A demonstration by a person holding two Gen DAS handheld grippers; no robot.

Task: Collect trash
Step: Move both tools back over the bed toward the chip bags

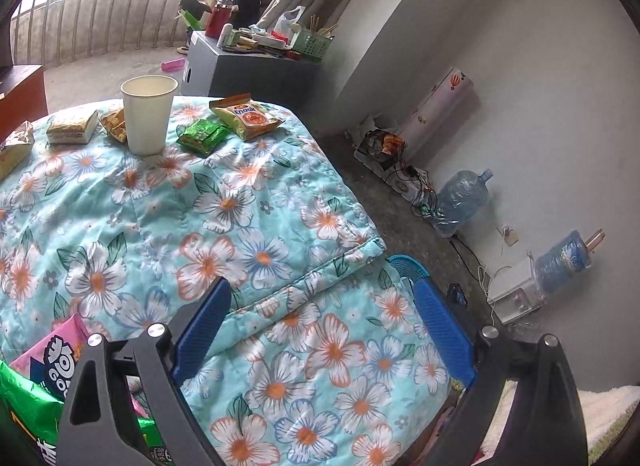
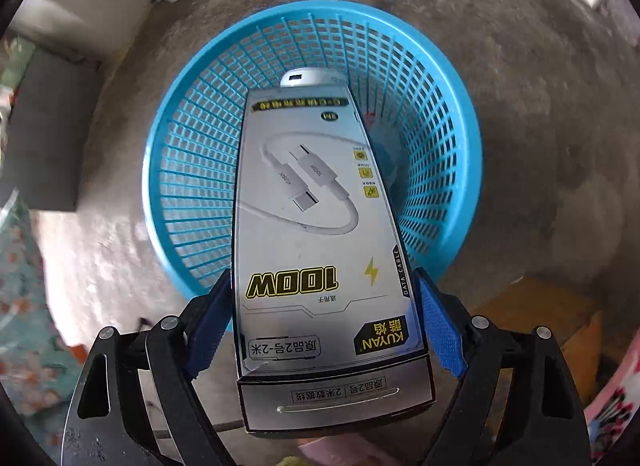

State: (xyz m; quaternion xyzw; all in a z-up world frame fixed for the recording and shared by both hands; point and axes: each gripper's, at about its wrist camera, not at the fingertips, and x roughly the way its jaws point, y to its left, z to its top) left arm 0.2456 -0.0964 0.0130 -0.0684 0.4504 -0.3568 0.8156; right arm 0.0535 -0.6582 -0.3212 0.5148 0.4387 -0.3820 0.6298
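We grip the cable box (image 2: 316, 234) in our right hand-held gripper (image 2: 324, 298), clenched on its sides above the blue basket (image 2: 192, 169). Our left hand-held gripper (image 1: 320, 306) hangs spread wide, holding nothing, over the floral blanket (image 1: 200, 201).

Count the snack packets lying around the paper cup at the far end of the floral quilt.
3: an orange Enaak packet right of the paper cup, a green packet between them, and a yellow-orange one partly hidden behind the cup.
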